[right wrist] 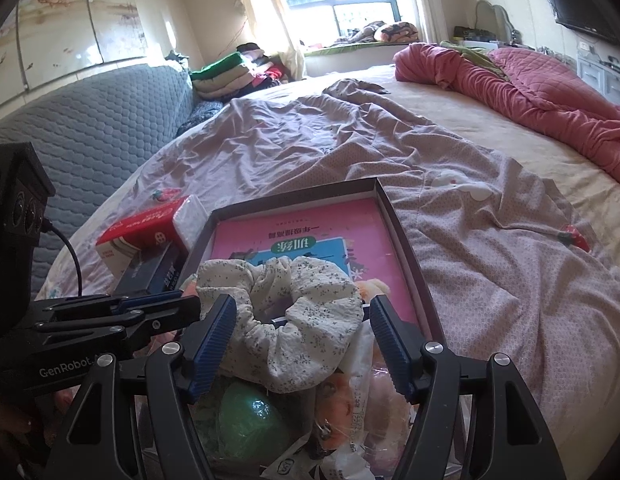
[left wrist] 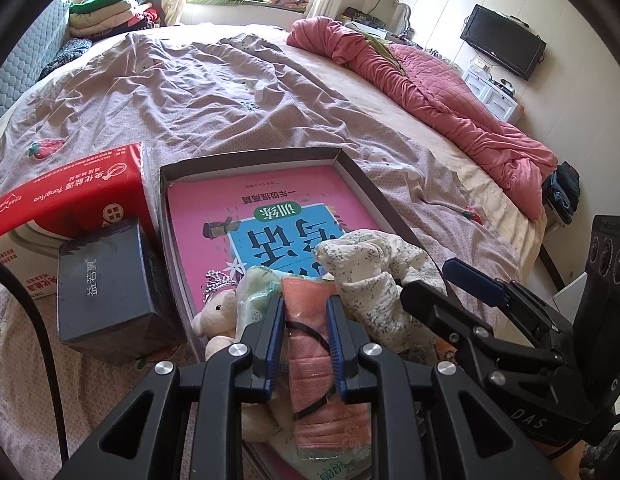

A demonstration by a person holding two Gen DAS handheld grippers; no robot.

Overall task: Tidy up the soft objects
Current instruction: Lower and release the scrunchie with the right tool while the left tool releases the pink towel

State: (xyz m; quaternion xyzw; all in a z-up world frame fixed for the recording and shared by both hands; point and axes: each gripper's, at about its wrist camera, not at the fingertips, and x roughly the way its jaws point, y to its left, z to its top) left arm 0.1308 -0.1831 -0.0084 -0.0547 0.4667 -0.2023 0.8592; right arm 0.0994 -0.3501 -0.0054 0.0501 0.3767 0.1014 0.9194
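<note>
A folded pink face mask (left wrist: 310, 344) is pinched between the nearly closed jaws of the left gripper (left wrist: 304, 344), while the right gripper (right wrist: 302, 344) is held with jaws wide apart around a floral scrunchie (right wrist: 294, 320), untouched by the pads. Both are seen over the near end of a shallow box (right wrist: 405, 248) on the bed (right wrist: 489, 280). The scrunchie is judged light, limp and squashy, best taken across its bunched ring.

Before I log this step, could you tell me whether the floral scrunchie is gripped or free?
Free: the scrunchie lies between the right gripper's open fingers.
</note>
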